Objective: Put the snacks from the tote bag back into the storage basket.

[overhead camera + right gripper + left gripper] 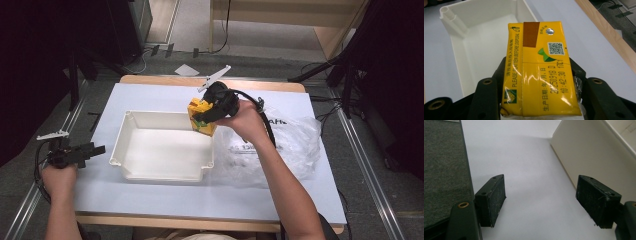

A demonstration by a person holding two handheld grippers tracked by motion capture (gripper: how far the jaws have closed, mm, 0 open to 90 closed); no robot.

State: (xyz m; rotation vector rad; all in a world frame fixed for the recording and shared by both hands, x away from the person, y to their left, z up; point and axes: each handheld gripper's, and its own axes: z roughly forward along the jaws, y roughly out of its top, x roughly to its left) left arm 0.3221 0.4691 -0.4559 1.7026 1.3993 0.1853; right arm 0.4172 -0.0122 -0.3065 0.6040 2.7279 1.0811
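Two jaws of the right claw (539, 100) clamp the yellow carton (539, 70) by its flat sides, just above the white tray (474, 50). Probably light and crushable, so grip gently mid-body. Left claw (546, 202) gapes empty over the worktop (529, 170).

Clear plastic bag (295, 142), maybe w/ items.

Left gripper (95, 149) low, fingers spread wide, right gripper (204, 118) raised, fingers clamped
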